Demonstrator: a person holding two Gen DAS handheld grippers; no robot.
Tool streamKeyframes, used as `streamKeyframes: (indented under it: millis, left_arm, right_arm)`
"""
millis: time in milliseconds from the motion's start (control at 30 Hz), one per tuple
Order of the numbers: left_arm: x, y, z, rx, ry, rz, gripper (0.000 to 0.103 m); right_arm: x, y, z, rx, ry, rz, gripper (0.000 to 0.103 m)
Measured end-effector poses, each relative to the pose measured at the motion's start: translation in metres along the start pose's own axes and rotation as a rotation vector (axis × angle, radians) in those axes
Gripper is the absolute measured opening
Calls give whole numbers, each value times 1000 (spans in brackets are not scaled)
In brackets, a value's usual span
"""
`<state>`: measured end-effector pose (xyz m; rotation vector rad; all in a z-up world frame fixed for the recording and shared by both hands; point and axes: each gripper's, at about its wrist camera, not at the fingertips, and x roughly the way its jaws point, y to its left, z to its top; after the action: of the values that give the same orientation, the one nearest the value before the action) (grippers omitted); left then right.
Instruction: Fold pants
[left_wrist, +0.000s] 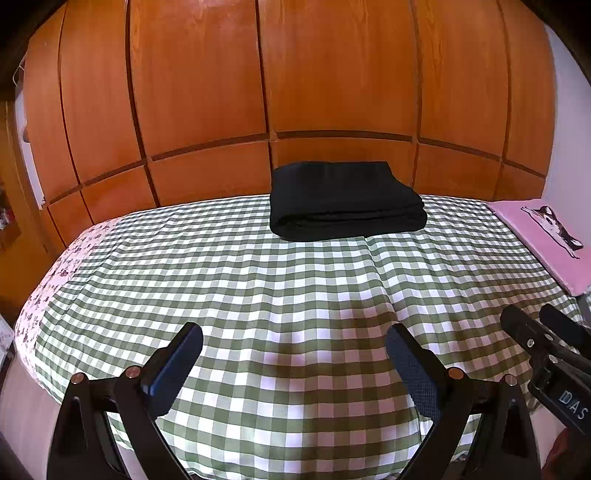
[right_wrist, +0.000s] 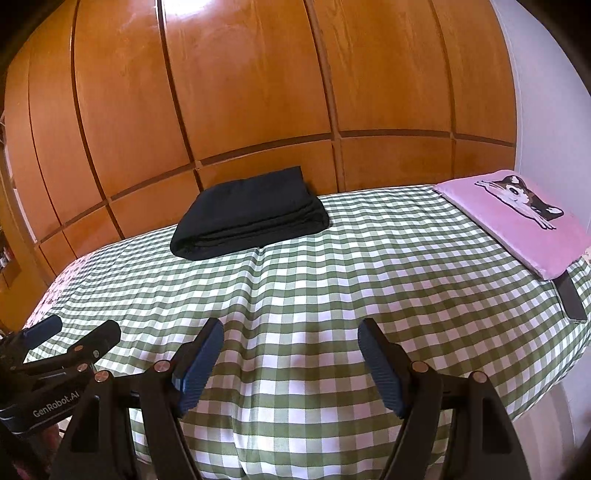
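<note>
Fingers (left_wrist: 184, 354) of the left gripper (left_wrist: 293, 356) are standing spread and empty over the near edge of the bed (left_wrist: 258, 295), and the right gripper (right_wrist: 291, 354) is hanging beside it, spread too, pinching nothing. Black pants (right_wrist: 251, 214) are lying as a neat folded stack at the far side of the checked cover, well apart from both grippers, with a pink pillow (right_wrist: 517, 221) off to the right. Folding is looking finished; any next move is likely calling only for pulling back.

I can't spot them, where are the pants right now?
The pants lie folded at the bed's far edge by the wardrobe, left of the pink pillow.
</note>
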<state>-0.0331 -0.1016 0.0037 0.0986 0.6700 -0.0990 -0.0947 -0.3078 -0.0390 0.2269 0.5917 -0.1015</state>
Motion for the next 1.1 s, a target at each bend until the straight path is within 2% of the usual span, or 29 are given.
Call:
streamKeyframes:
  millis: [1100]
  left_arm:
    - [4,4,-2,19,2,-2,100]
  right_arm:
    - [1,0,-1,5,0,2,76]
